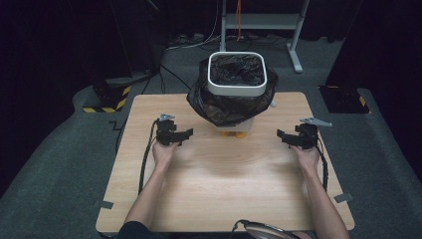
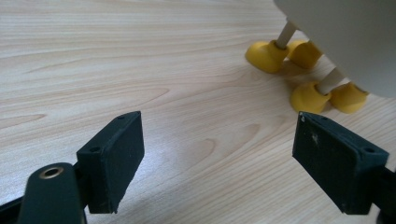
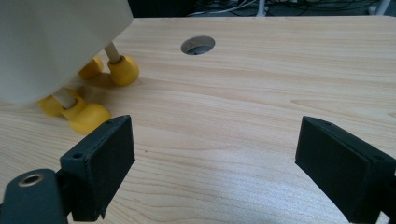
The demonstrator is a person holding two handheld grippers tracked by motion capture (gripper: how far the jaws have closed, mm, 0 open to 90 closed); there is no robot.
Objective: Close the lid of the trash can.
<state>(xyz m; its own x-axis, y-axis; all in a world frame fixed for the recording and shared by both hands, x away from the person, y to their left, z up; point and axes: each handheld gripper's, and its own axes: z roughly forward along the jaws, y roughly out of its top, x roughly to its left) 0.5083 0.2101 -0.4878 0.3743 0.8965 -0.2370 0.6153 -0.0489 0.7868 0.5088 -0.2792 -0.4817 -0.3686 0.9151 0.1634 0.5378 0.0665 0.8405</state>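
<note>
A small white bin (image 1: 236,88) lined with a black plastic bag (image 1: 219,102) stands at the back middle of the wooden table (image 1: 224,179). It rests on yellow feet (image 2: 268,56) (image 3: 88,116). My left gripper (image 1: 180,135) is held left of the bin, open, with nothing between its jaws. My right gripper (image 1: 287,137) is held right of the bin, open and empty too. Both point inward at the bin's base. In the left gripper view the white body (image 2: 355,32) fills the top right; in the right gripper view the bin (image 3: 51,42) sits at the top left.
A round cable hole (image 3: 197,45) is cut in the table behind the bin. Bare wood lies between the two hands. Around the table is grey carpet, with a metal frame (image 1: 263,22) behind and black stands at both sides.
</note>
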